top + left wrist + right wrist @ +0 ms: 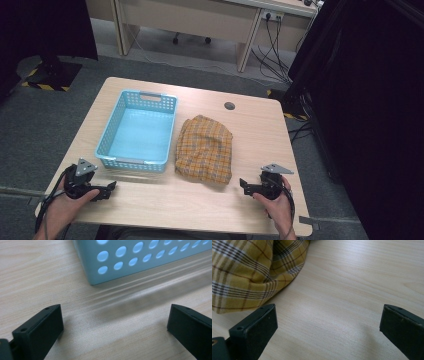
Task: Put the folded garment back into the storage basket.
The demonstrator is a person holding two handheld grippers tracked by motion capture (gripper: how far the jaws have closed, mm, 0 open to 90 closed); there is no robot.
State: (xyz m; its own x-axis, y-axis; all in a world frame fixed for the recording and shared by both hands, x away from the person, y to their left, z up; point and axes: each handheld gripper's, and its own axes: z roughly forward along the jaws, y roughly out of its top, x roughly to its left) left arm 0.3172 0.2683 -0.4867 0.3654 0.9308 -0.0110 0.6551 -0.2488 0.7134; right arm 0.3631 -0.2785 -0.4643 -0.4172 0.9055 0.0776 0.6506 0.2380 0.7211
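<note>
— Where's the plaid cloth (204,149)?
— Centre of the surface (250,125), just right of the blue basket (137,130).
— The right gripper (244,186)?
— Lower right, jaws wide apart, holding nothing.
— The left gripper (113,188)?
— Lower left; likewise apart, empty.

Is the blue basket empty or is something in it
Empty. The high view shows the blue basket's bare floor; the plaid cloth lies beside it on the table.

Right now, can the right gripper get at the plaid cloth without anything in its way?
Probably yes. The right gripper is open, and bare table lies between it and the plaid cloth close by.
</note>
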